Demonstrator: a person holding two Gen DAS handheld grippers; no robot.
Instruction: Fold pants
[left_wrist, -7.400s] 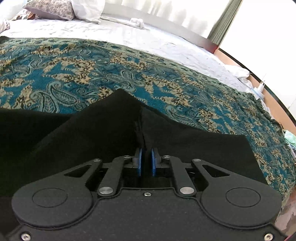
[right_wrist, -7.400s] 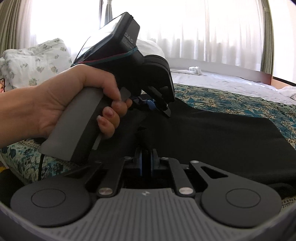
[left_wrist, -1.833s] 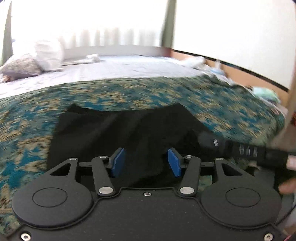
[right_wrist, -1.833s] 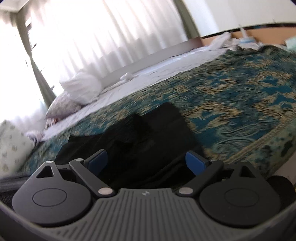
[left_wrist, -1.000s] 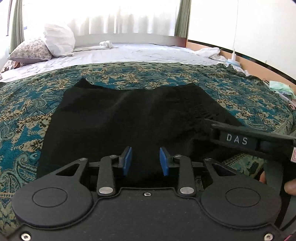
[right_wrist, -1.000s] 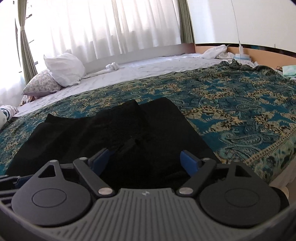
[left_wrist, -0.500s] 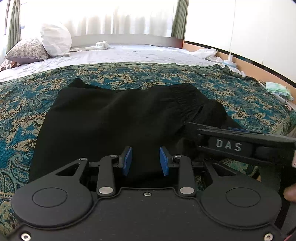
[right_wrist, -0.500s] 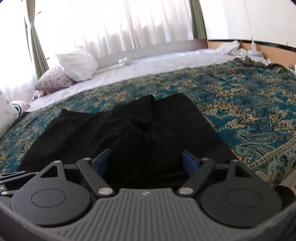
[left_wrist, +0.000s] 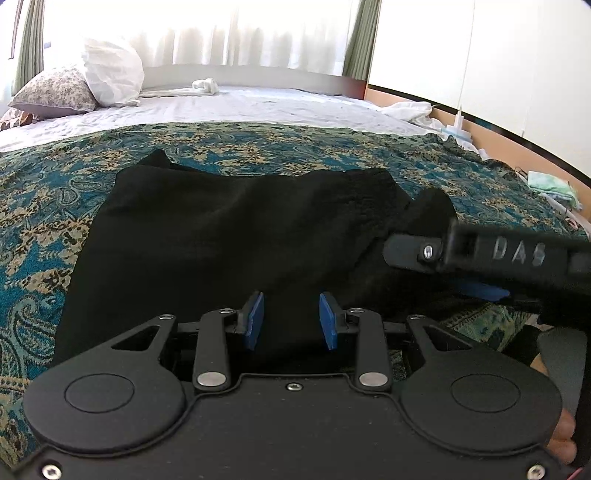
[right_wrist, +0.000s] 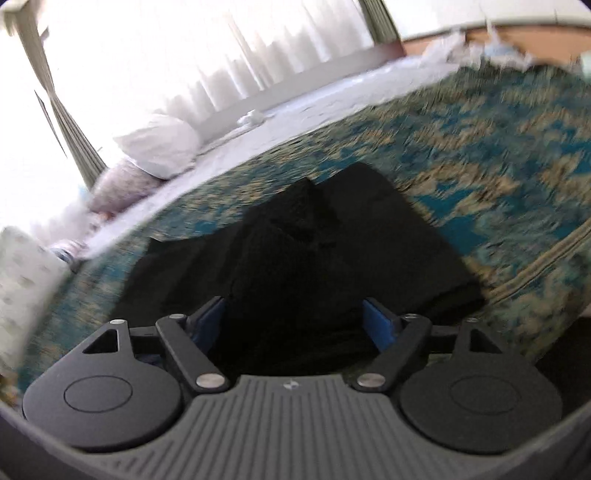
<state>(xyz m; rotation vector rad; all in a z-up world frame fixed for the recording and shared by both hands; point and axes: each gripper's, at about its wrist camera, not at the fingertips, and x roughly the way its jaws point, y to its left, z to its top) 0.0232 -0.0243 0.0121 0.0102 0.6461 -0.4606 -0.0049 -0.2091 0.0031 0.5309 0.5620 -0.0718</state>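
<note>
we see black pants (left_wrist: 229, 236) folded on teal bedspread (left_wrist: 44, 206); left gripper (left_wrist: 291, 320) and right gripper (right_wrist: 297, 320) both released, nothing gripped.

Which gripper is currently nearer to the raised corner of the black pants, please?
Right. The right gripper sits beside the raised corner of the black pants; the left gripper hovers over their near middle edge.

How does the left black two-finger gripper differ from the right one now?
The left gripper has a narrow gap between its blue pads; the right gripper stands much wider. The left has a smooth black body, the right a ribbed grey one. Both hover over the black pants, gripping nothing.
</note>
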